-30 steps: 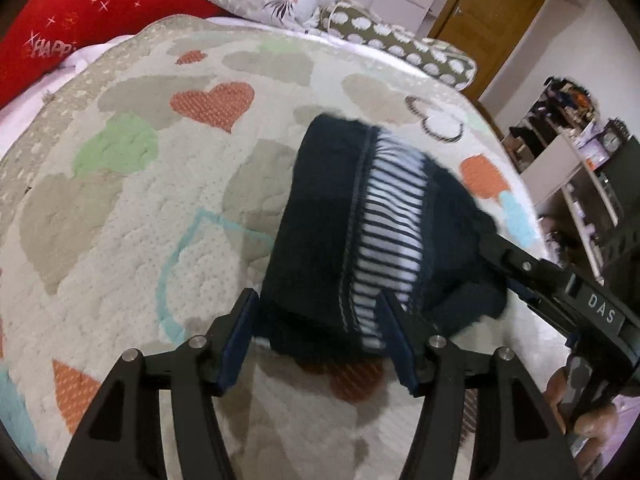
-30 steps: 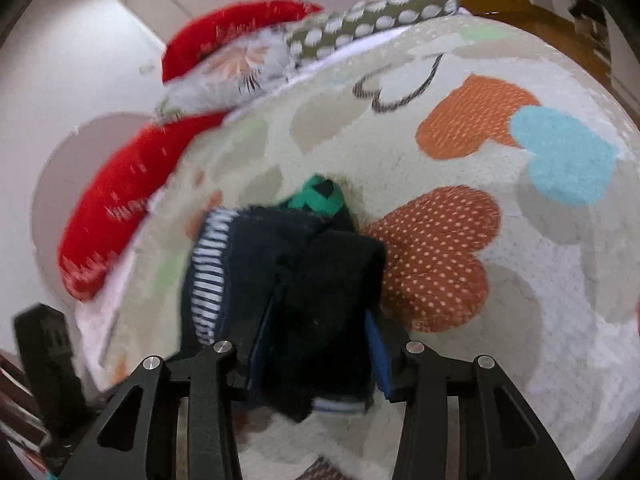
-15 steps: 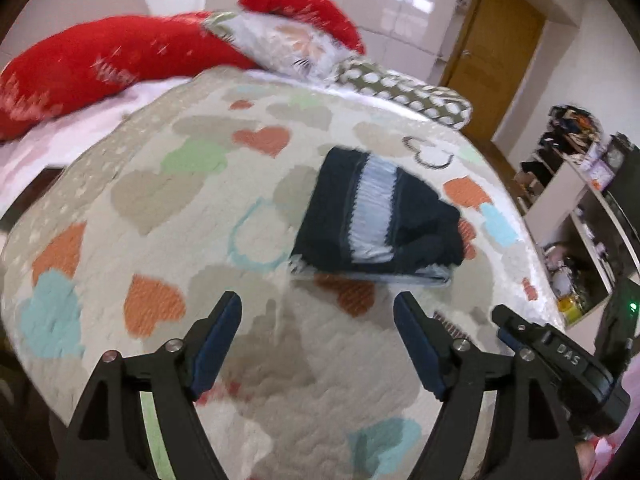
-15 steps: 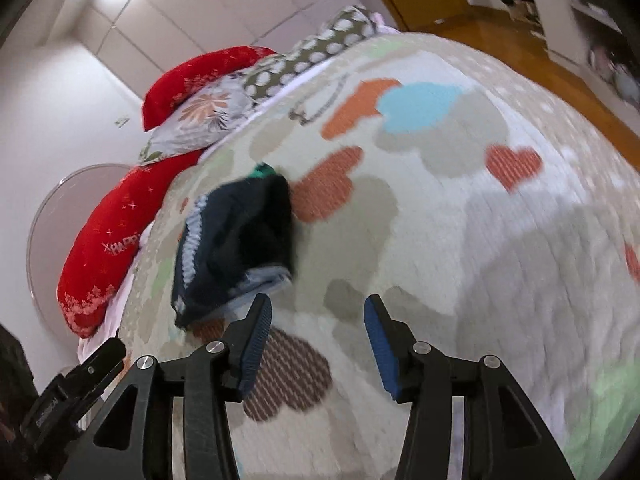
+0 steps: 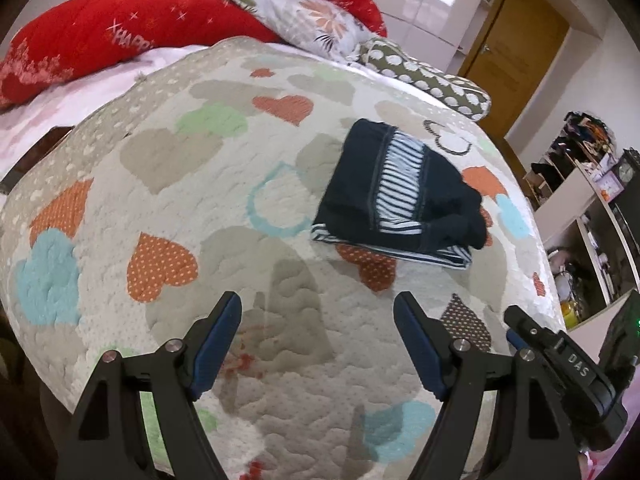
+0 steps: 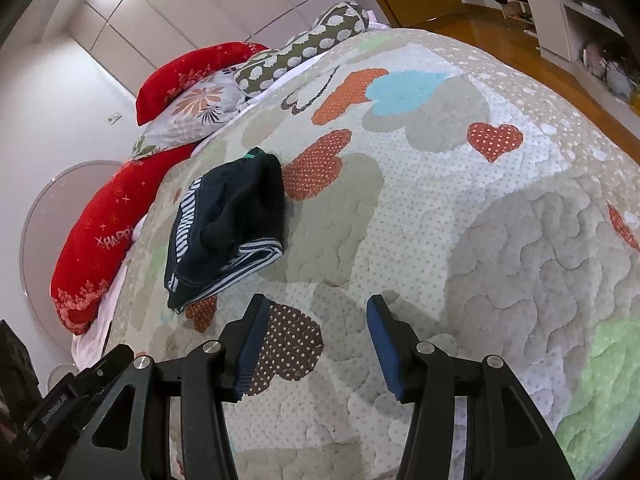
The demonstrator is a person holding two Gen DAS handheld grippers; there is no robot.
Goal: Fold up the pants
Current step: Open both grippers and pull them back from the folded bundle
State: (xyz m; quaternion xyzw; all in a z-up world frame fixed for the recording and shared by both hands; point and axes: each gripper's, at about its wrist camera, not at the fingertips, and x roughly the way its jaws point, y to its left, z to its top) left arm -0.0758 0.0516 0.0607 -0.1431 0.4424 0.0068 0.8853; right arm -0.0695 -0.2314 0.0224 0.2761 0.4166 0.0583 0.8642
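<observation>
The dark navy pants (image 5: 396,196) with a white striped band lie folded into a compact bundle on the heart-patterned quilt (image 5: 168,184). They also show in the right wrist view (image 6: 228,224), left of centre. My left gripper (image 5: 318,320) is open and empty, held above the quilt well short of the bundle. My right gripper (image 6: 316,328) is open and empty, also back from the bundle, which lies up and to its left. The right gripper's body shows at the lower right of the left wrist view (image 5: 560,364).
Red pillows (image 5: 100,36), a floral pillow (image 5: 312,20) and a spotted bolster (image 5: 428,80) line the bed's head. A wooden door (image 5: 512,48) and cluttered shelves (image 5: 592,208) stand beyond the bed's right side. Wooden floor (image 6: 520,36) shows past the quilt's edge.
Both grippers let go of the folded pants, opened, and pulled back from them. The bundle now lies alone on the quilt.
</observation>
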